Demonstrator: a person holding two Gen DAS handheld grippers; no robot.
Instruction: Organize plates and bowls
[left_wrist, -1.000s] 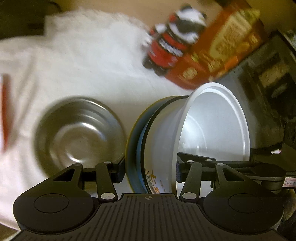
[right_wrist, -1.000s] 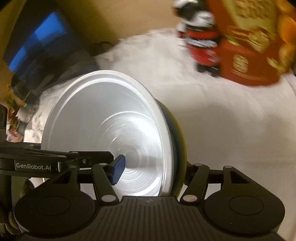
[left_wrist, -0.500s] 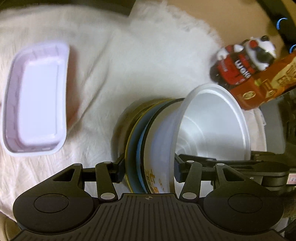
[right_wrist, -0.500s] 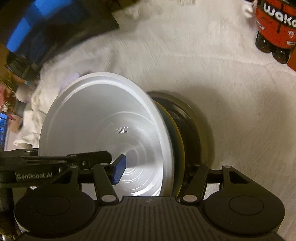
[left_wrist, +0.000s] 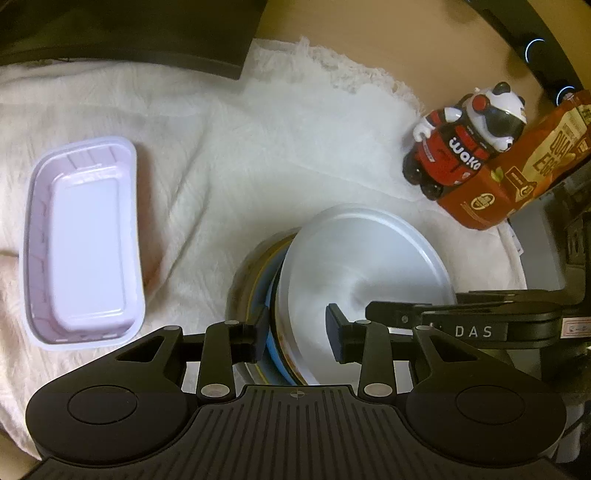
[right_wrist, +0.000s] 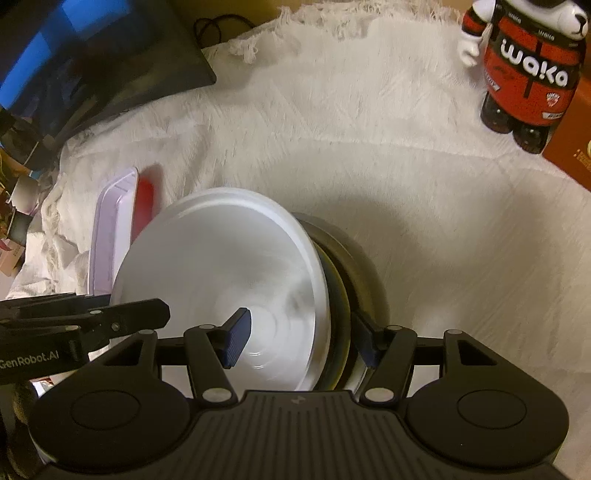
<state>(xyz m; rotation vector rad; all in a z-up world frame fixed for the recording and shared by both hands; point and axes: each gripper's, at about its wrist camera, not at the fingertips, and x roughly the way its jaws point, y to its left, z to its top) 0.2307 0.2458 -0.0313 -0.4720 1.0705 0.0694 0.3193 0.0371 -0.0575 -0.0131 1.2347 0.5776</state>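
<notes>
The left gripper has just been closing its fingers on the near wall of the stack. The outer finger lies against the blue and yellow rims and the inner one is inside the white bowl. Whether both pads press, I cannot tell. The right gripper straddles the opposite wall in the same way and appears to be clamped on it. The stack sits in the steel bowl on the cloth covering the counter, with a pale tray well to one side.

The step looks like seating the stack in the steel bowl. To do it well, let the bowls settle level and centred before either side lets go. Release both sides together, then lift the fingers straight up so the inner ones don't drag the white bowl out.

A second ago the steel bowl lay alone on the cloth beside the held stack, and the white bowl was tipped steeply. Now the stack is over the steel bowl, the white bowl lies flatter, and the tray is in view.
</notes>
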